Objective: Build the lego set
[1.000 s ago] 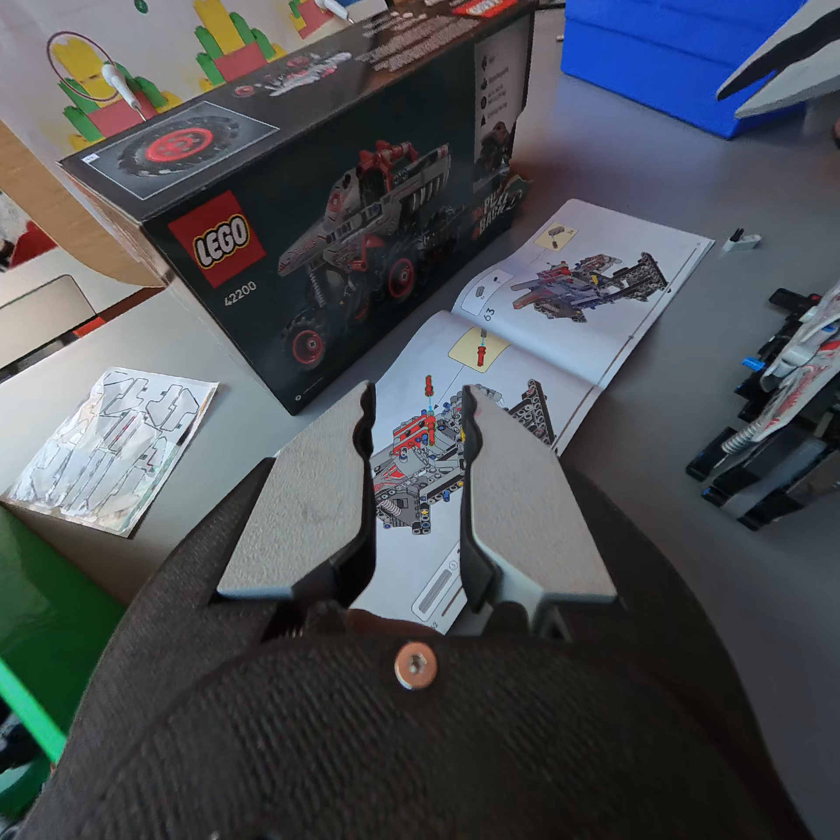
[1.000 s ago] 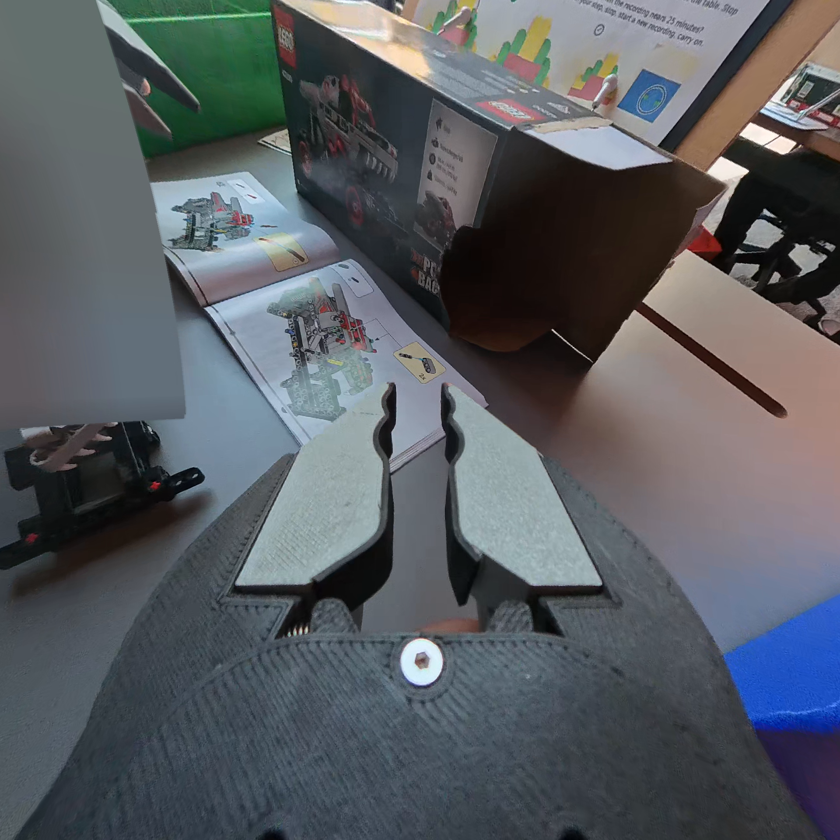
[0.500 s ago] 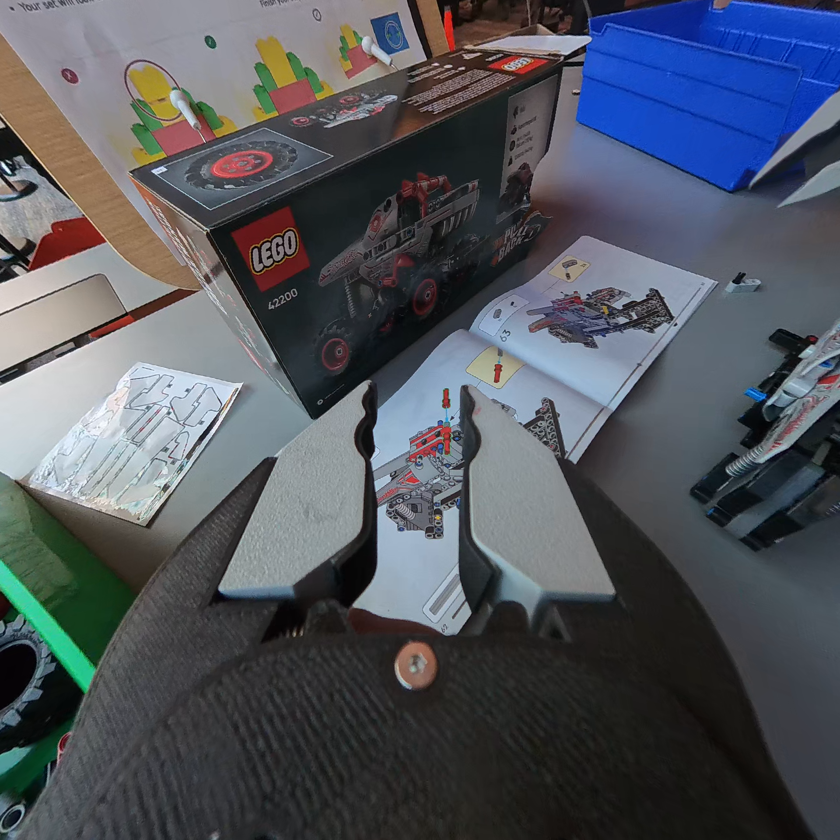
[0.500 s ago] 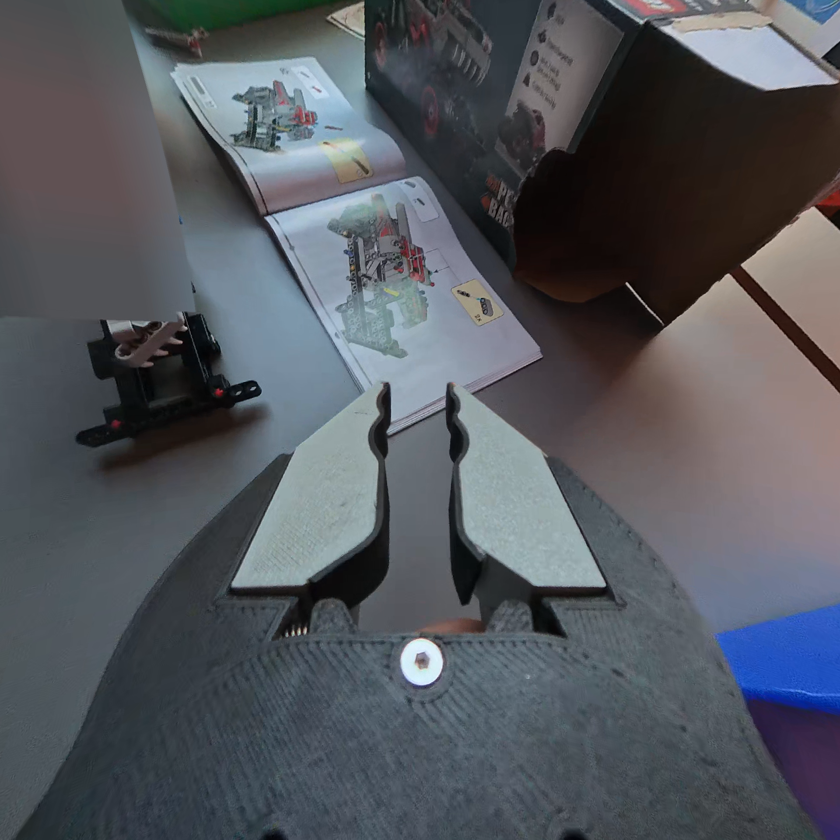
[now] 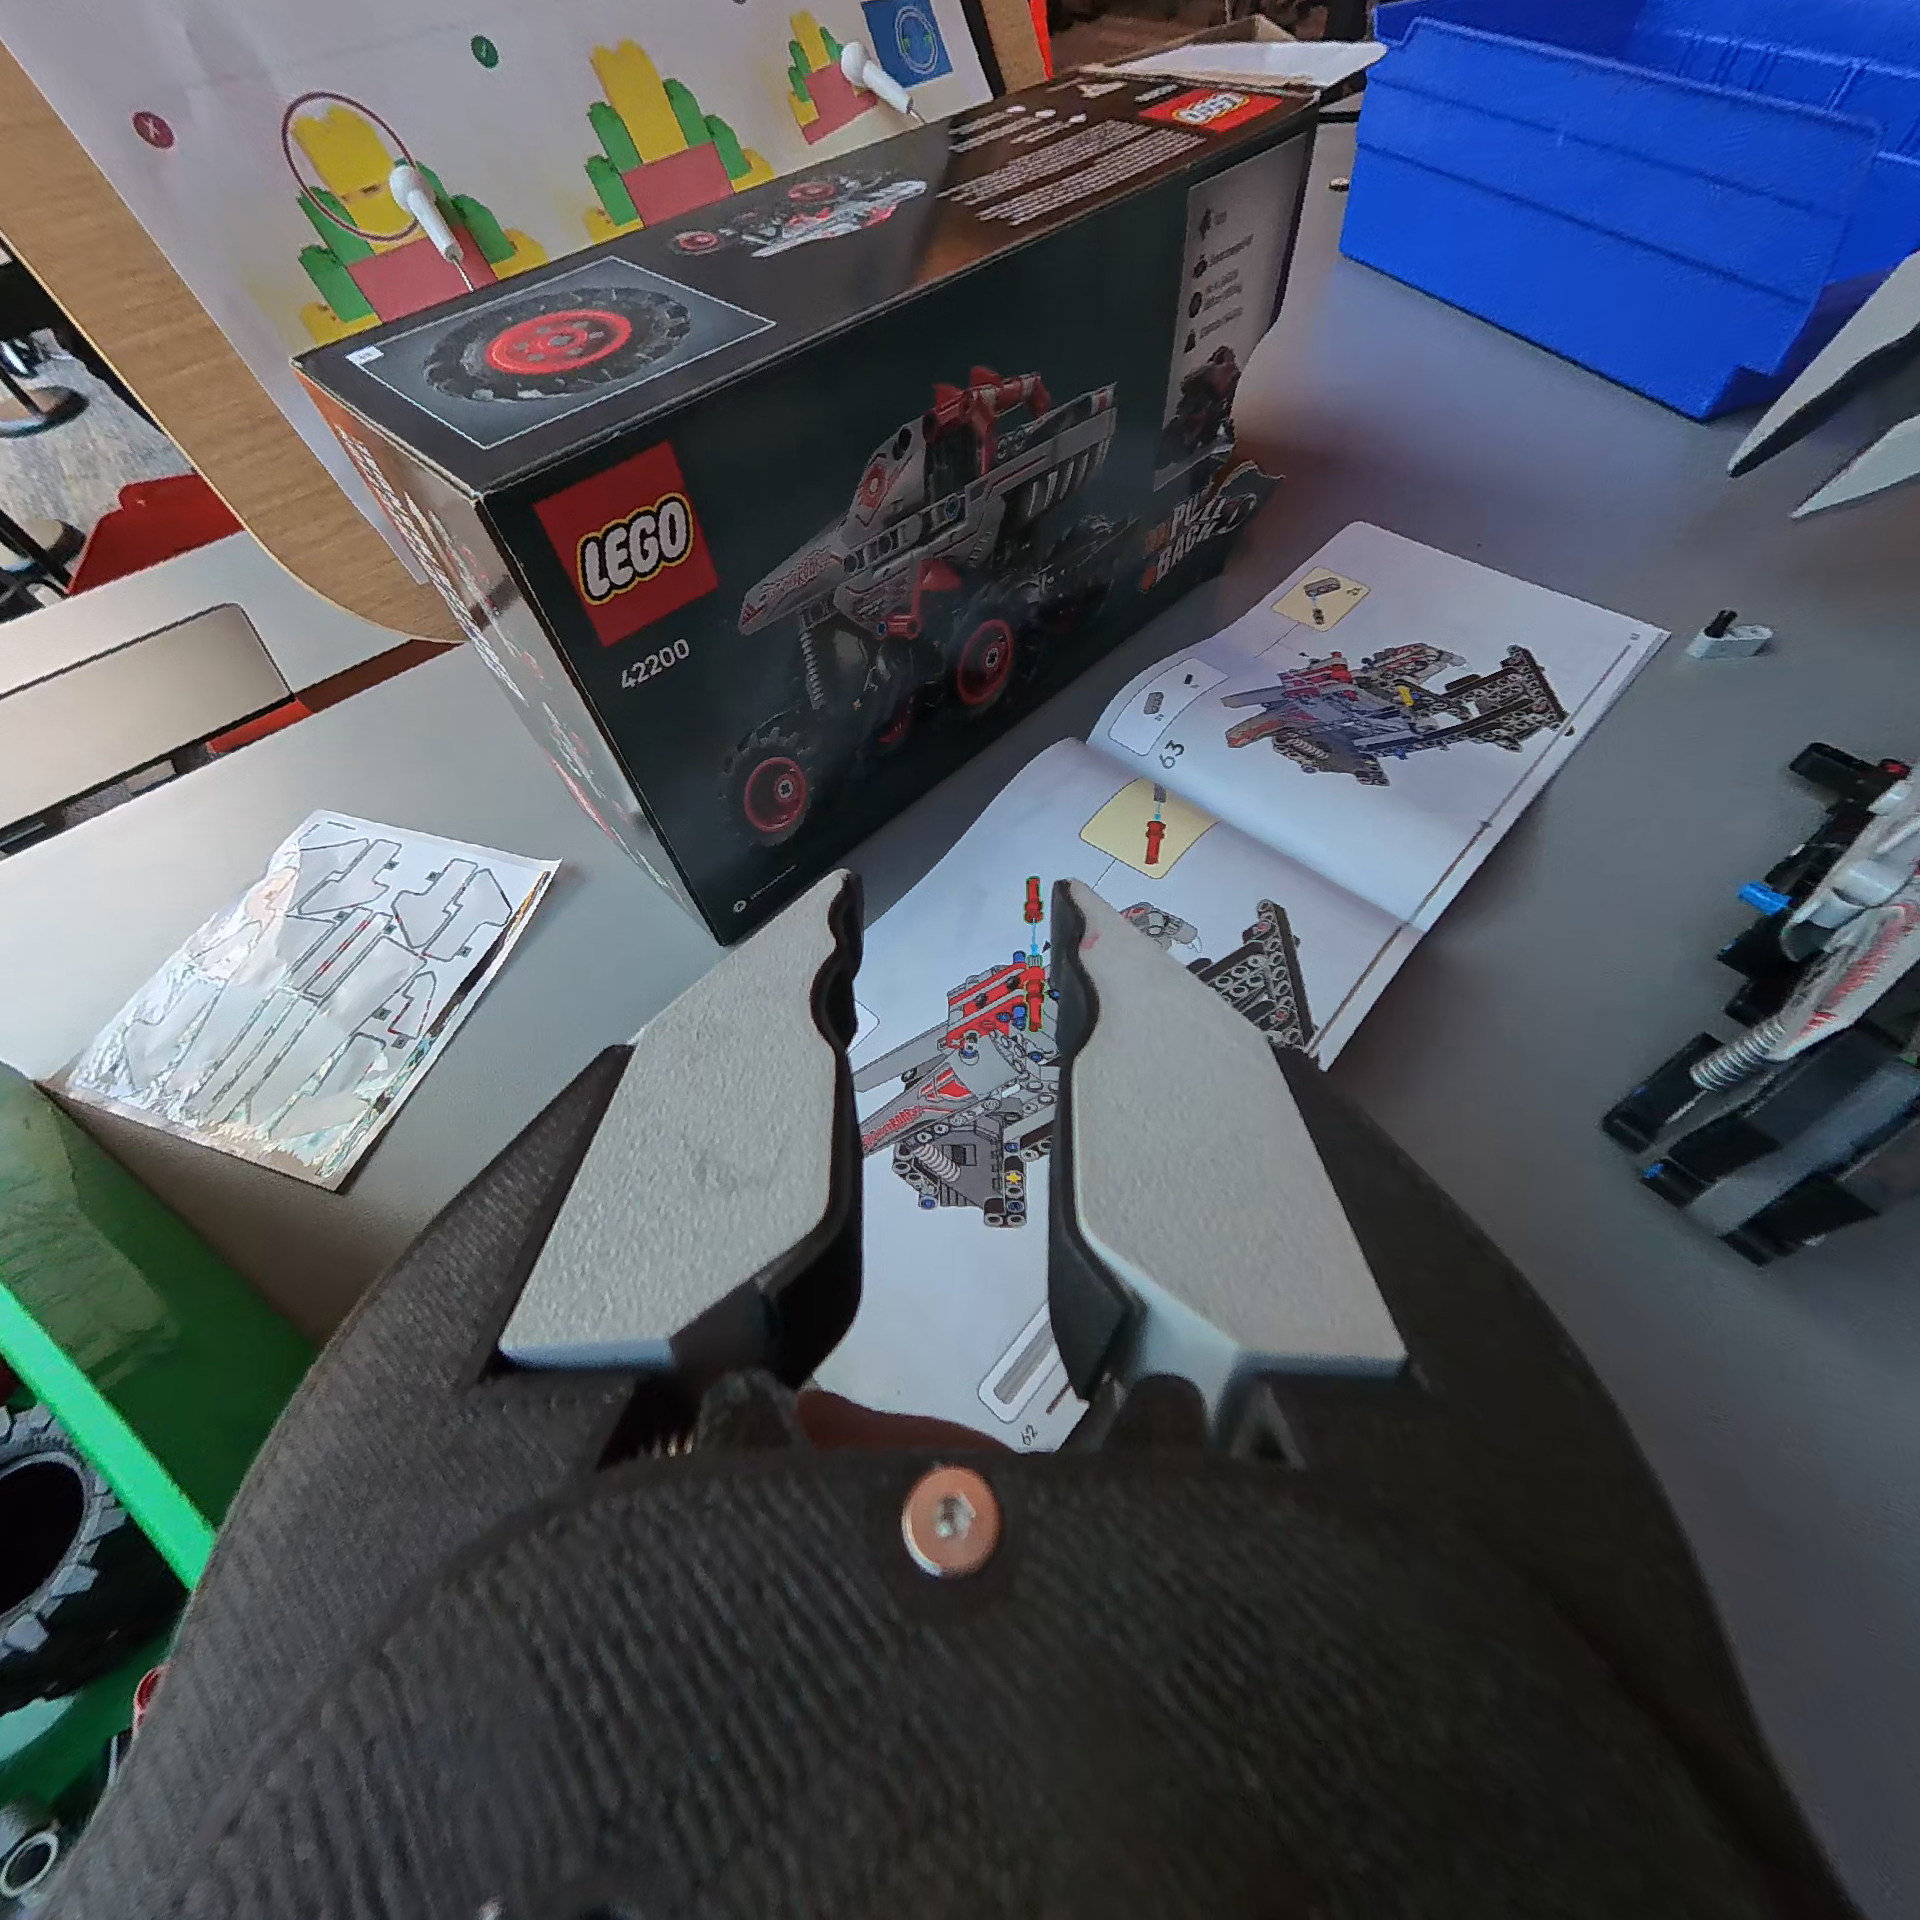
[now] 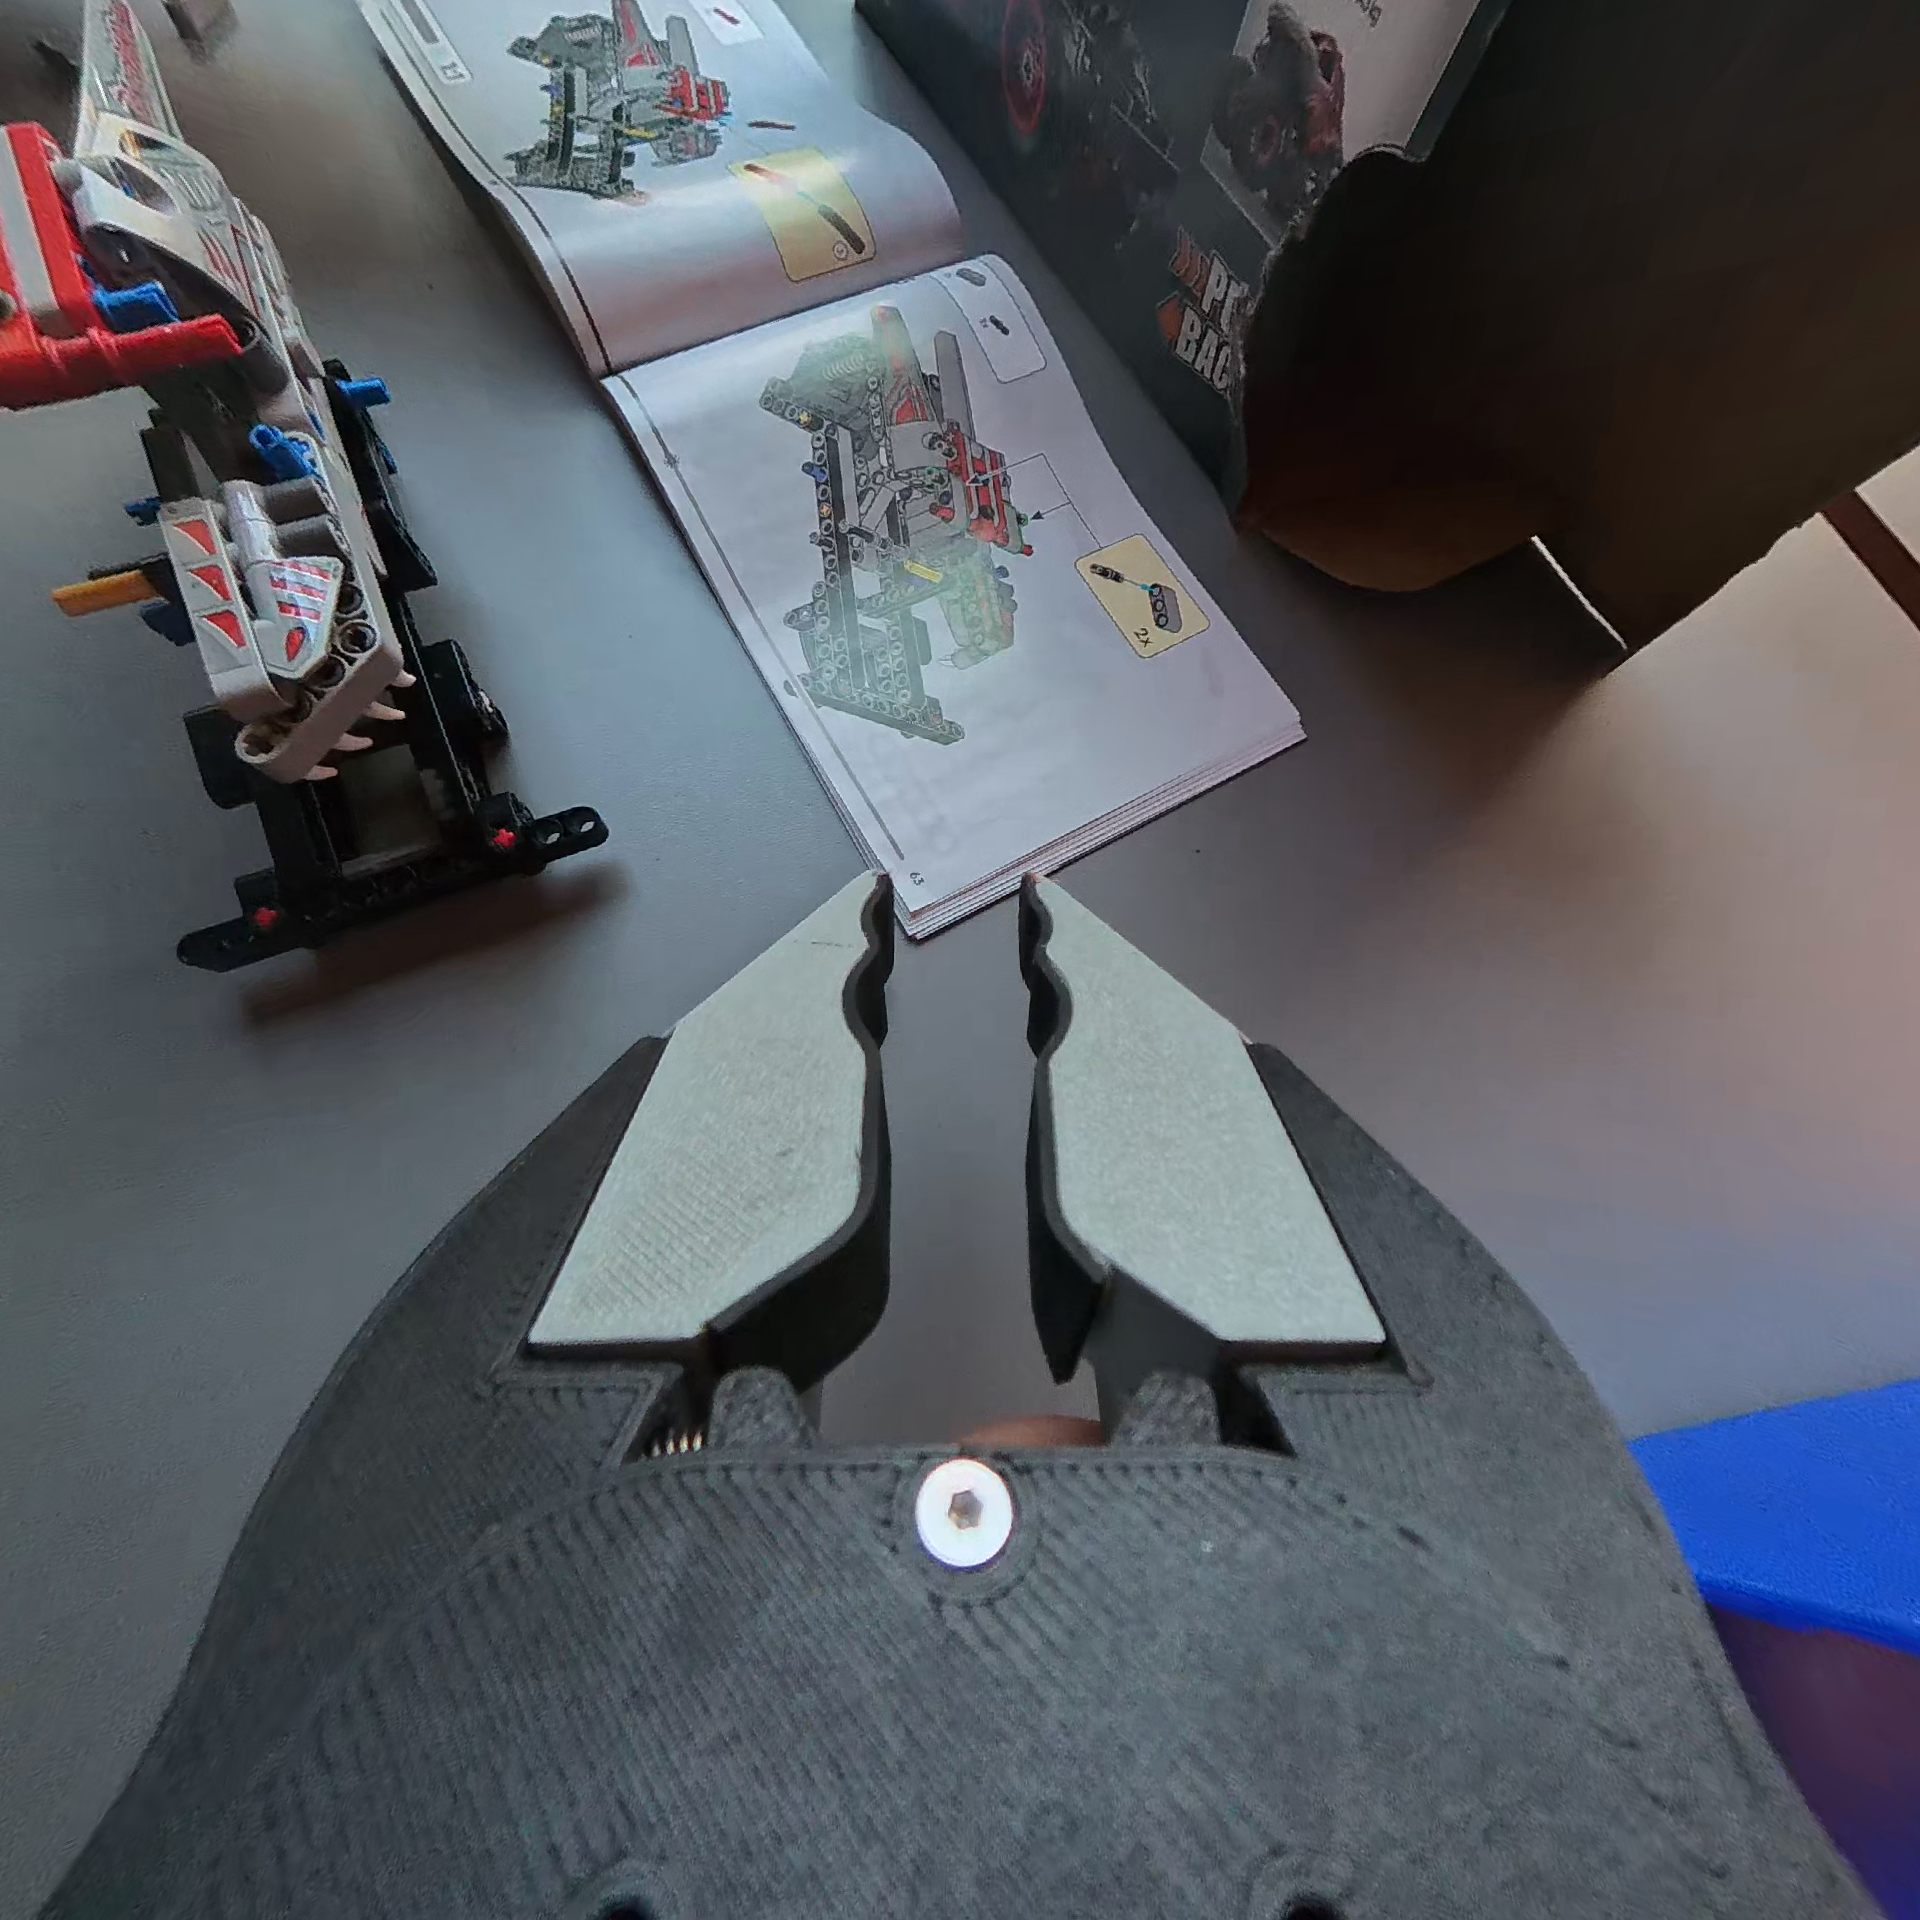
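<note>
The half-built truck model point(image 6: 301, 644), with a black frame, grey and red panels and blue pins, lies on the grey table left of the open instruction booklet point(image 6: 935, 582). It also shows at the right edge of the left wrist view point(image 5: 1787, 1049). My left gripper point(image 5: 954, 914) is open and empty, hovering over the booklet point(image 5: 1351, 790). My right gripper point(image 6: 954, 914) is open and empty, just short of the booklet's near corner. The right gripper's fingers point(image 5: 1829, 416) show at the far right of the left wrist view.
The dark set box point(image 5: 831, 499) stands behind the booklet, its end open point(image 6: 1558, 364). A sticker sheet point(image 5: 301, 997) lies left of it. A green bin point(image 5: 62, 1455) holds a black tyre point(image 5: 52, 1548). A blue bin point(image 5: 1621, 177) stands at the back right. A small grey piece point(image 5: 1730, 639) lies beyond the booklet. Tip to tip, the grippers are about 30 centimeters apart.
My right gripper has tilted down and swung left, bringing the model fully into view and the booklet's corner up to its tips. My left gripper has pulled back and up a little.
</note>
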Available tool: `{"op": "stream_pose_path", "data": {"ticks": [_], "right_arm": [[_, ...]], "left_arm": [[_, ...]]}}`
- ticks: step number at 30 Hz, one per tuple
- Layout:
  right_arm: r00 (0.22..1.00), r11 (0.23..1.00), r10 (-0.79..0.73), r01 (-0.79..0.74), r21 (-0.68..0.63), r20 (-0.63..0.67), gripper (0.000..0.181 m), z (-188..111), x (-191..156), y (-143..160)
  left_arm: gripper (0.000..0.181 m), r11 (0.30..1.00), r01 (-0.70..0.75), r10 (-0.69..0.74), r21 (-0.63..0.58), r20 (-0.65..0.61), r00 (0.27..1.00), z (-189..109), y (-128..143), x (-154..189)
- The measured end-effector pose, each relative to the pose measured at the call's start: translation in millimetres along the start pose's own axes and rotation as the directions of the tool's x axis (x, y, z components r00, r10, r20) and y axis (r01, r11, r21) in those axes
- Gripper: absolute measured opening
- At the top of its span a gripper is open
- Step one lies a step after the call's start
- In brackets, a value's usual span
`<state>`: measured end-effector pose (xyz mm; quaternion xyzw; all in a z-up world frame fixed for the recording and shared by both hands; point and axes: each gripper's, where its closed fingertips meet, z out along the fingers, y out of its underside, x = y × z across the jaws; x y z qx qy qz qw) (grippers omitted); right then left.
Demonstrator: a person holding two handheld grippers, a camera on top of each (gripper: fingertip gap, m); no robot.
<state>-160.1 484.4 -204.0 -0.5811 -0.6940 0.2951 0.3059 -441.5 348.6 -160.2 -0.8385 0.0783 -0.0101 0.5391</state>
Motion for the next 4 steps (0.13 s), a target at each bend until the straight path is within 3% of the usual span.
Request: {"op": "stream_pose_path", "data": {"ticks": [4], "right_arm": [[1.0,1.0,-0.009,0.009,-0.016,0.003,0.021,1.0,-2.6,1.4]], "left_arm": [[0.033,1.0,-0.003,0.003,-0.009,0.006,1.0,2.0,2.3,-1.6]]}}
